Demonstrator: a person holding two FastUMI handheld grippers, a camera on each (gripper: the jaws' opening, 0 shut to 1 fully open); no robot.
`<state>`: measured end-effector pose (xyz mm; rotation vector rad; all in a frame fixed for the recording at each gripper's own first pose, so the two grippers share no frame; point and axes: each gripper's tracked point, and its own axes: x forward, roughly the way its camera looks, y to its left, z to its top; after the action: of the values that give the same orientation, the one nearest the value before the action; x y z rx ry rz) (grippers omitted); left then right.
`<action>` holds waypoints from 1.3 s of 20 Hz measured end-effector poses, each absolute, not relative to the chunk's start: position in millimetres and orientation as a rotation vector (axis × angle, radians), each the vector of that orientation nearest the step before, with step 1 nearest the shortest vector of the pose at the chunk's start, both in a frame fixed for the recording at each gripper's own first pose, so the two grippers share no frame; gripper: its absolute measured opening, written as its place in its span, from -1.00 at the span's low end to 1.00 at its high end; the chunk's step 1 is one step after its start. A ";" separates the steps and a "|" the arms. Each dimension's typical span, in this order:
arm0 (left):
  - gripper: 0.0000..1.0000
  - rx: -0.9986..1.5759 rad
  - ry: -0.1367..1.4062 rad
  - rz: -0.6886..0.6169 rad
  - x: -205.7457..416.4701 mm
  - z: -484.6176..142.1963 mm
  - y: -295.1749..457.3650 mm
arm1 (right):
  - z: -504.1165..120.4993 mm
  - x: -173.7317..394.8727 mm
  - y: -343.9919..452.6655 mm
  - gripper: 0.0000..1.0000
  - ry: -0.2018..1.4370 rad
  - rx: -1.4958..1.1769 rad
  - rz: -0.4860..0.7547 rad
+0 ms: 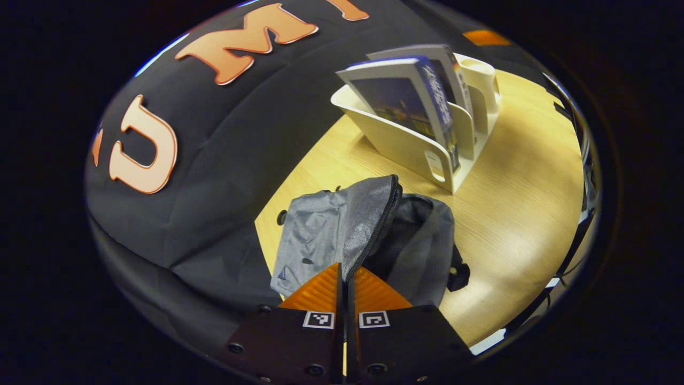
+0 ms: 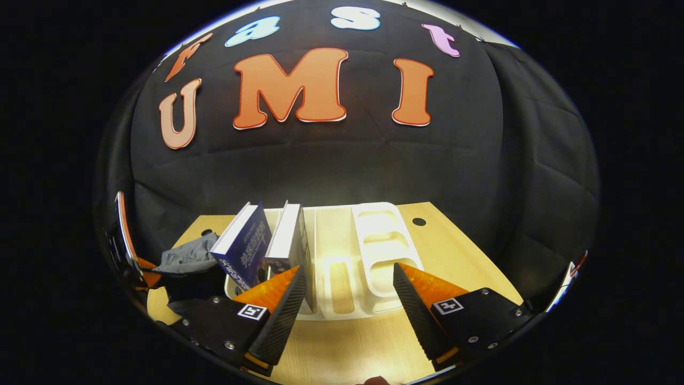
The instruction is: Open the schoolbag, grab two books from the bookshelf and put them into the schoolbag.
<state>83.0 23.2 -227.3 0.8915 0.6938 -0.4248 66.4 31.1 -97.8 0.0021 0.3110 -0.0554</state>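
A grey schoolbag (image 1: 320, 230) lies on the wooden table (image 1: 523, 203), its zipper undone and its flap (image 1: 368, 214) lifted. My left gripper (image 1: 346, 271) is shut on the flap's zipper edge and holds it up. Behind the bag stands a white bookshelf (image 1: 406, 144) with two books (image 1: 401, 96) leaning in it. In the right gripper view my right gripper (image 2: 347, 272) is open, low over the table, facing the bookshelf (image 2: 374, 240). The two books (image 2: 243, 248) (image 2: 288, 235) stand in its left slots, just beyond my left finger. The schoolbag (image 2: 187, 254) lies further left.
The bookshelf's right compartments (image 2: 382, 256) hold nothing. The black cloth wall rises right behind the table's far edge. A small round hole (image 2: 419, 221) sits in the tabletop at the back right. Bare wood (image 2: 347, 342) lies in front of the shelf.
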 end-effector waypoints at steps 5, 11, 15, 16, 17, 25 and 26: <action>-0.94 0.812 0.684 -0.463 103.3 -188.7 47.0 | -92.3 42.9 46.0 0.93 0.270 -0.005 -0.119; -0.95 0.862 0.666 -0.500 111.0 -170.4 58.7 | -110.1 1.1 73.4 0.94 0.303 0.023 -0.138; -0.97 0.843 0.686 -0.472 113.0 -158.1 53.1 | -109.0 -10.0 68.4 0.93 0.320 0.032 -0.107; -0.97 0.838 0.687 -0.465 113.6 -152.3 51.2 | -108.5 -10.3 65.7 0.93 0.325 0.027 -0.095; -0.97 0.830 0.689 -0.460 113.0 -147.1 50.4 | -108.2 -10.9 63.7 0.93 0.329 0.021 -0.083; -0.97 0.769 0.744 -0.434 129.2 -125.8 49.9 | -99.1 -14.0 92.2 0.94 0.437 -0.006 0.130; -0.97 0.764 0.744 -0.434 133.4 -125.4 49.5 | -95.7 -13.4 98.6 0.93 0.452 -0.007 0.148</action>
<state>133.4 49.5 -125.4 0.7644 0.7440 -0.4337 -13.4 98.6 -95.7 -0.0068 0.4521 0.1484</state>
